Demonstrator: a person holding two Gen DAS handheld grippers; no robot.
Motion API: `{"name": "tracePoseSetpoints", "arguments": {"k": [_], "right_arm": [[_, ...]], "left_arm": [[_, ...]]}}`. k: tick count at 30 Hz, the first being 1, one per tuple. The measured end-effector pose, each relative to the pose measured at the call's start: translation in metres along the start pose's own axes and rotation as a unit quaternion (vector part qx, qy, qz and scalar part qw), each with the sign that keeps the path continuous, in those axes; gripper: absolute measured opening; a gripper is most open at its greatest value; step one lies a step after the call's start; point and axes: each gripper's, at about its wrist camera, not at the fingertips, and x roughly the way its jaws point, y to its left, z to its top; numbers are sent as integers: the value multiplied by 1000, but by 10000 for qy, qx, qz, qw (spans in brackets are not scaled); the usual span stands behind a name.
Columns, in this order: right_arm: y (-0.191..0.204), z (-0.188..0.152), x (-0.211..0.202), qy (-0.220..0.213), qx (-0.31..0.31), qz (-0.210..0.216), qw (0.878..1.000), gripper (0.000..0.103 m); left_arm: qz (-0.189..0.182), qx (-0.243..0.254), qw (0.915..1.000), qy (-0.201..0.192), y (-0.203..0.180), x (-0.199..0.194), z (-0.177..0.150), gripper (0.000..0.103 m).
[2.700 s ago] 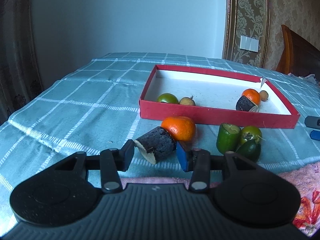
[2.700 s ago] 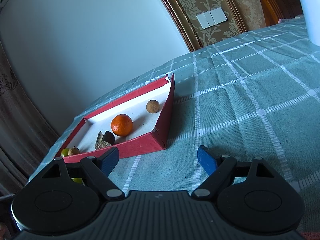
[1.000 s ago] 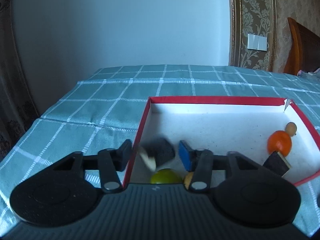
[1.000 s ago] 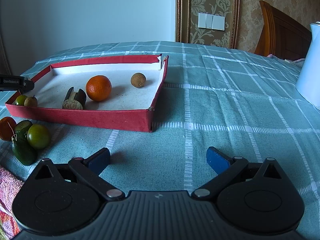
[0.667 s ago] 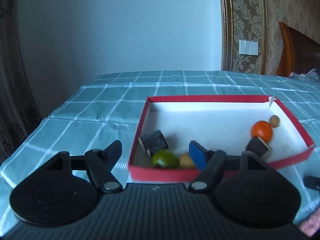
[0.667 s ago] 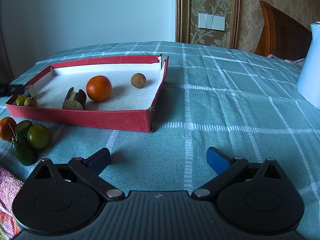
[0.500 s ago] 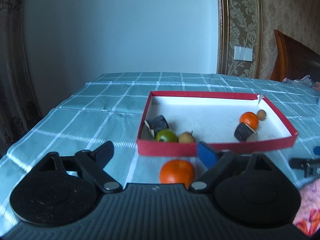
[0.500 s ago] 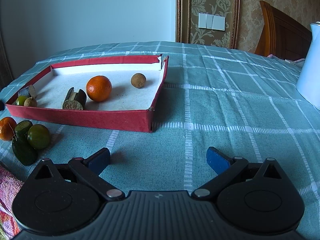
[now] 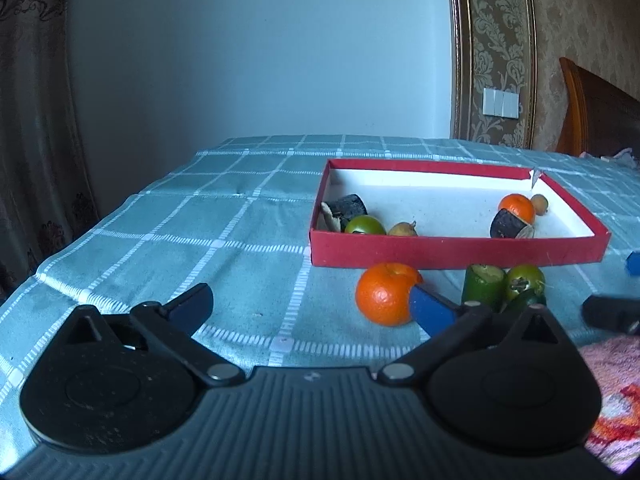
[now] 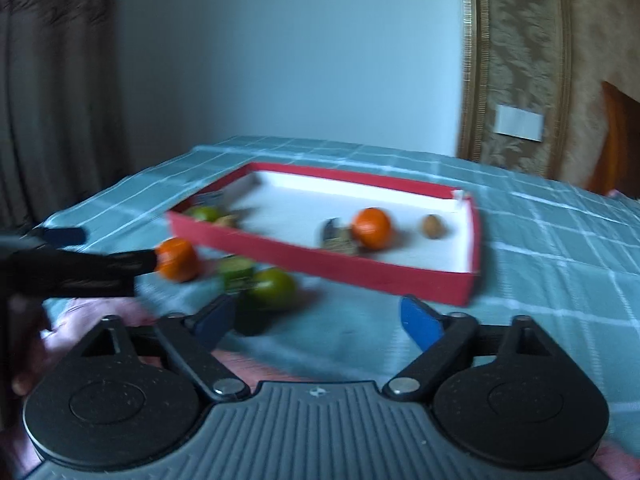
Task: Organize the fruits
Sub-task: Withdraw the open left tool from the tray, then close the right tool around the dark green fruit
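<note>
**Inspector A:** We note a shallow red cardboard tray with a white floor (image 9: 456, 249) on the worktop covered by a teal checked cloth (image 9: 192, 240). Its long axis runs left to right in the left wrist view. Inside, at the near-left corner, lie a dark cut log-shaped piece with a pale end (image 9: 345, 211), a round green fruit (image 9: 365, 225) and a small tan fruit (image 9: 403, 229). Toward the right end sit a second dark cut piece (image 9: 510, 225), a small orange (image 9: 517, 207) touching it, and a small brown round fruit (image 9: 539, 203).

**Inspector B:** Outside, just before the front wall, we record a loose bright orange mandarin (image 9: 386, 294), a cut green cylinder standing on end (image 9: 483, 286), a round green fruit with a stalk (image 9: 524, 281) and a dark green piece partly hidden below them (image 9: 524, 301).

**Inspector A:** The left tongs (image 9: 310, 307) stand spread wide and empty; the right blue pad overlaps the mandarin in view, contact uncertain.

**Inspector B:** The right tongs (image 10: 316, 320) are likewise spread and empty; that view is blurred.
</note>
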Motion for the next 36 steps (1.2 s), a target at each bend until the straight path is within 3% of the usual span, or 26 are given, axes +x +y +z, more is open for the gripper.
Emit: {"name": "tracePoseSetpoints", "arguments": {"k": [2, 6, 12, 28, 36], "right_arm": [[11, -1, 6, 72, -62, 23, 10000, 83], [21, -3, 16, 210, -52, 4, 9998, 62], [33, -3, 24, 266, -121, -11, 9996, 57], [42, 1, 46, 457, 98, 19, 9989, 53], [39, 1, 56, 537, 192, -96, 9983, 38]], "left_arm": [[-73, -140, 9999, -33, 5, -1, 0, 103], [-90, -487, 9988, -42, 16, 0, 1, 103], [-79, -934, 9955, 116, 31, 6, 2, 103], [-112, -864, 9962, 36, 29, 4, 1, 103], [-108, -859, 9962, 44, 29, 4, 1, 103]]}}
